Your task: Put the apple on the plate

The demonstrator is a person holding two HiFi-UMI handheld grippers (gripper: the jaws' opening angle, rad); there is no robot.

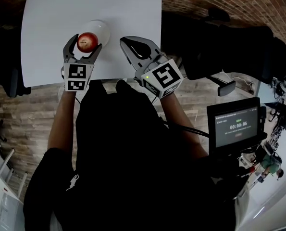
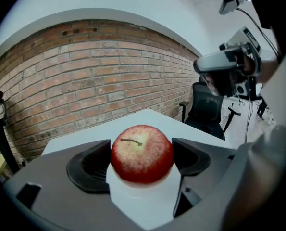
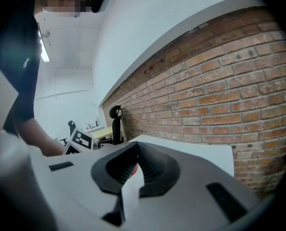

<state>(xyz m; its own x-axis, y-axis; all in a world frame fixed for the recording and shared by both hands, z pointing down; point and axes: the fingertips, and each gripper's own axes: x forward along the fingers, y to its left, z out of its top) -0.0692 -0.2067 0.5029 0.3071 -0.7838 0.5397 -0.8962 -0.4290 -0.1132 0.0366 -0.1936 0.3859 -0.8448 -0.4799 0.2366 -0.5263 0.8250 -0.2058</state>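
"At the near edge of the white desk (image 1: 133, 13), what has the left gripper (image 2: 142, 162) got?"

"The apple (image 1: 87, 42). The jaws have come in just to its width, one dark pad (image 2: 97, 165) against each flank, with the stem pointing up. From overhead it sits at the near-left rim of the white plate (image 1: 102, 27)."

"Is it on the plate, then, or above it?"

"I can't say. The left gripper view shows a glossy white surface close beneath the fruit, tinted red by it, which I take for the plate. Whether the apple rests there or hangs just clear, neither view settles."

"And the right gripper (image 3: 132, 172)?"

"Its jaws are drawn together to a thin slit with nothing between them. It hovers beside the plate and is not touching it."

"How would you expect the apple to handle?"

"Firm and fairly weighty for its size, I'd judge, so it won't squash under the pads. The skin looks smooth and waxy, though, and the shape is round, so it could roll or slip if it were pinched off-centre. The present hold across the widest part, well below the stem, seems the right one."

"Any risk in setting it down?"

"Bruising if it is dropped, probably. It might also roll off a shallow plate if let go near the rim. I'd carry it towards the middle before the jaws open."
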